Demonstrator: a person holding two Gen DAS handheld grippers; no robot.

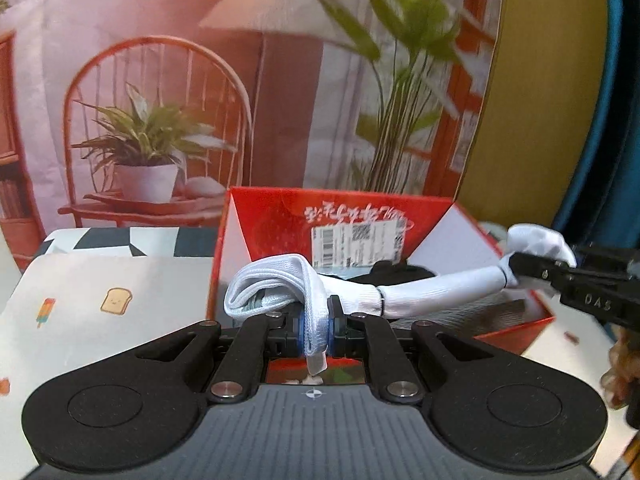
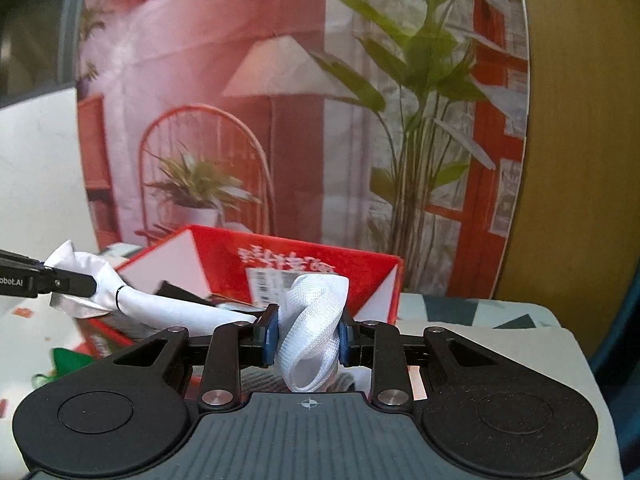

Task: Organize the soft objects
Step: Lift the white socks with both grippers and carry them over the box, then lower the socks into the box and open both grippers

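Both grippers pinch one white sock [image 1: 420,292]: left gripper [image 1: 318,330] and right gripper [image 2: 308,338] clamp opposite ends. Probably stretched out for folding, right ahead of the red box [image 1: 440,216]

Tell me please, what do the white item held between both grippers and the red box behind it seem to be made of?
White sock: it looks like soft knitted fabric with a matte finish; a ribbed weave shows where the right hand-held gripper pinches it, and it folds limply at the left hand-held gripper. Red box: probably printed cardboard, slightly glossy, with stiff flat flaps, white inner faces and a stuck-on paper label.
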